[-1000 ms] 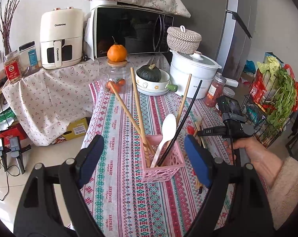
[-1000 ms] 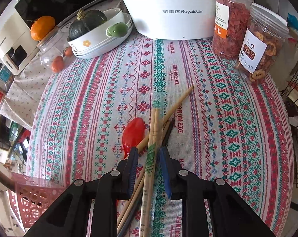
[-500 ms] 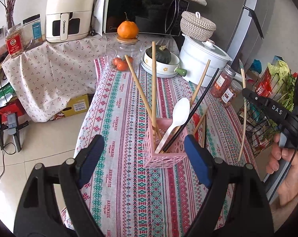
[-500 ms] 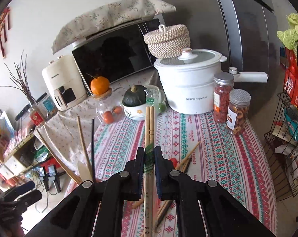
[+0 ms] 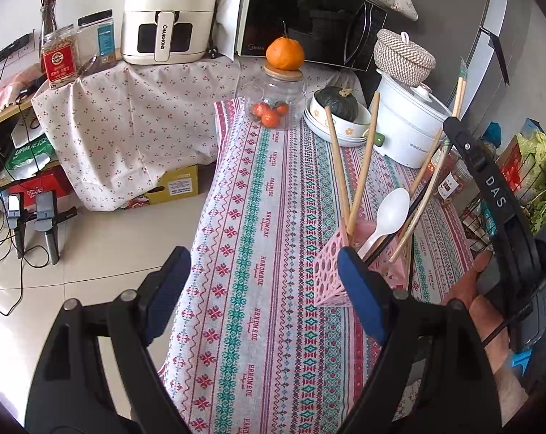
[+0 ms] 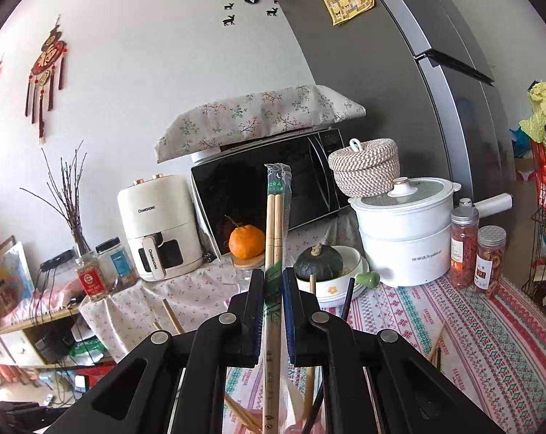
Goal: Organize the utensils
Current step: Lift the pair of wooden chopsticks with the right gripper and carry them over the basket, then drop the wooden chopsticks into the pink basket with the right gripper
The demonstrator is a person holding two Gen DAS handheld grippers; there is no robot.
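A pink lattice holder stands on the patterned tablecloth. It holds wooden chopsticks, a white spoon and a black chopstick. My left gripper is open and empty, its right finger in front of the holder. My right gripper is shut on a wrapped pair of wooden chopsticks, held upright over the holder. That pair also shows in the left wrist view, lower end in the holder. Loose chopsticks lie on the cloth.
At the table's far end stand a glass jar topped by an orange, a bowl with a squash, a white pot and two snack jars. Microwave and air fryer behind. A vegetable rack stands at right.
My right gripper lifted the wrapped chopsticks off the cloth, swung them upright and brought them over to the pink holder. My left gripper shifted left, so the holder now sits by its right finger.
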